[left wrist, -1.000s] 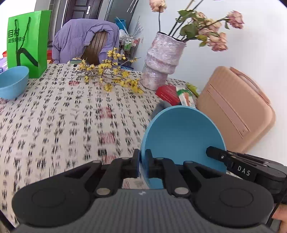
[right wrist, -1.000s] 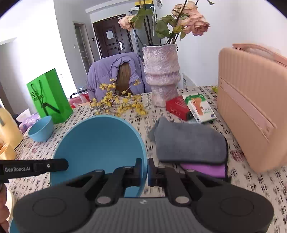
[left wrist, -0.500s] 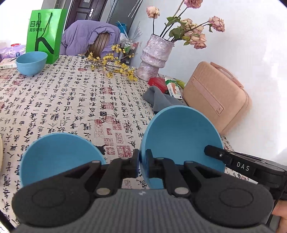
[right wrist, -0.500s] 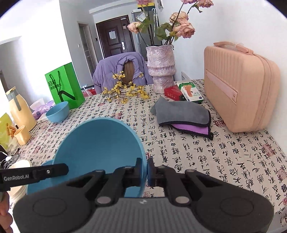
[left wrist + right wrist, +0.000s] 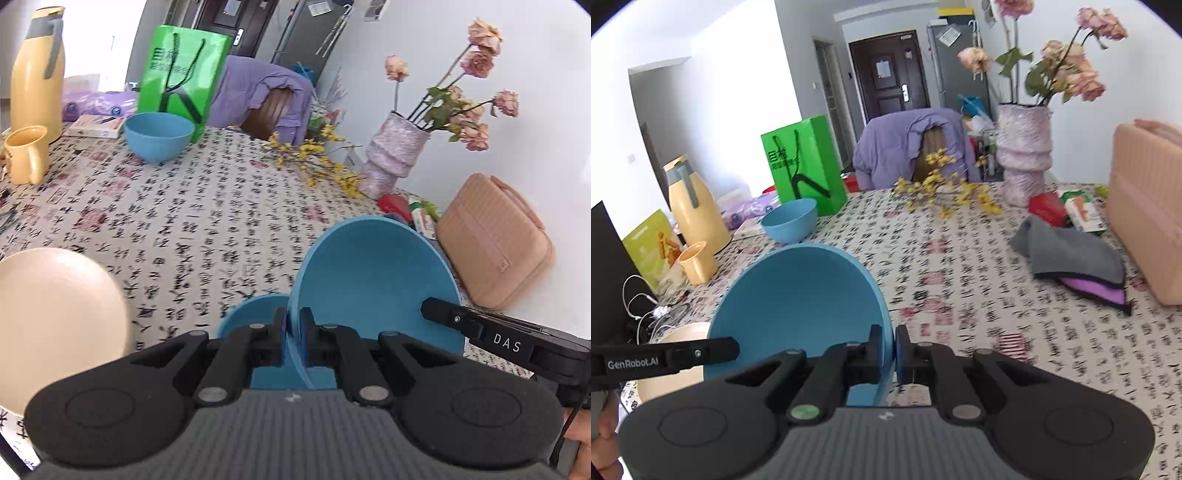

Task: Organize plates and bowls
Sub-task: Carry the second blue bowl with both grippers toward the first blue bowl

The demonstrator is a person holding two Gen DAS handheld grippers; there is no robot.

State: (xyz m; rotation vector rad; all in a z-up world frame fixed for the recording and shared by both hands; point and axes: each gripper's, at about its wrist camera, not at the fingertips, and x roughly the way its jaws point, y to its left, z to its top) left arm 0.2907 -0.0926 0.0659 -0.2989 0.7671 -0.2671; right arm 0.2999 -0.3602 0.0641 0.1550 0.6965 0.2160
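Observation:
A blue bowl hangs tilted above the patterned tablecloth, gripped on opposite rims. My left gripper is shut on its left rim. My right gripper is shut on the right rim of the same bowl. Just beneath and left of the held bowl sits a second blue bowl, mostly hidden by the left fingers. A cream dish lies at the near left, also seen as the cream dish in the right wrist view. A third blue bowl stands far back by the green bag.
A yellow flask and yellow cup stand at the left edge, with cables nearby. A green bag, yellow flower sprigs, a vase, folded cloths and a pink case line the back and right.
Both grippers carried the held blue bowl leftward across the table. The second blue bowl now lies directly under it, and the cream dish has come into view at the left.

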